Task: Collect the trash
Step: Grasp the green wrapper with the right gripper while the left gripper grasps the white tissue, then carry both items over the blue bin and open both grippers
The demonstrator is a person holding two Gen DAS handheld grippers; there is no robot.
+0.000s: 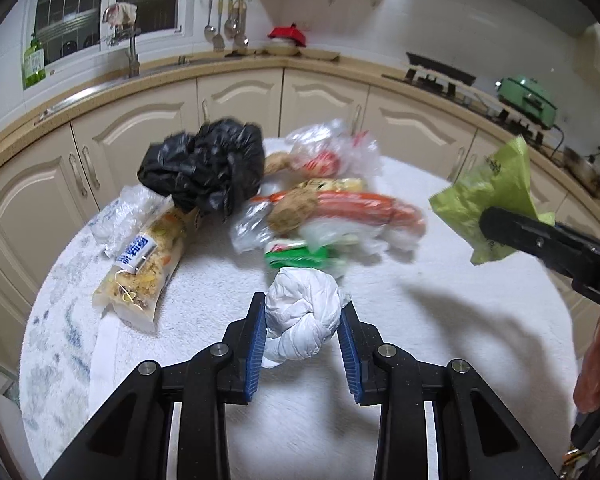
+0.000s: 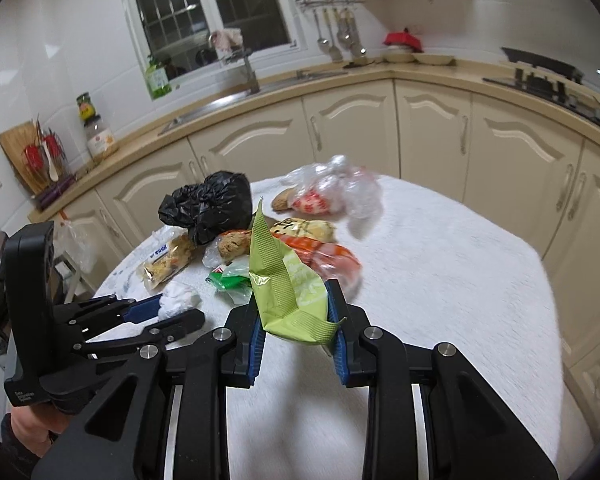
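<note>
Your left gripper (image 1: 303,320) clamps a knotted white wad (image 1: 302,316); your right gripper (image 2: 296,320) pinches a crumpled green wrapper (image 2: 290,292), above a white-clothed table (image 2: 440,280) before cream kitchen cabinets (image 2: 432,136).

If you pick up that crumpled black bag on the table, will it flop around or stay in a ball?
The black bag looks like thin crinkled plastic, so it is probably very light and squashy. It is bunched up, not tied as far as I can see, so it would likely loosen and droop when lifted.
</note>
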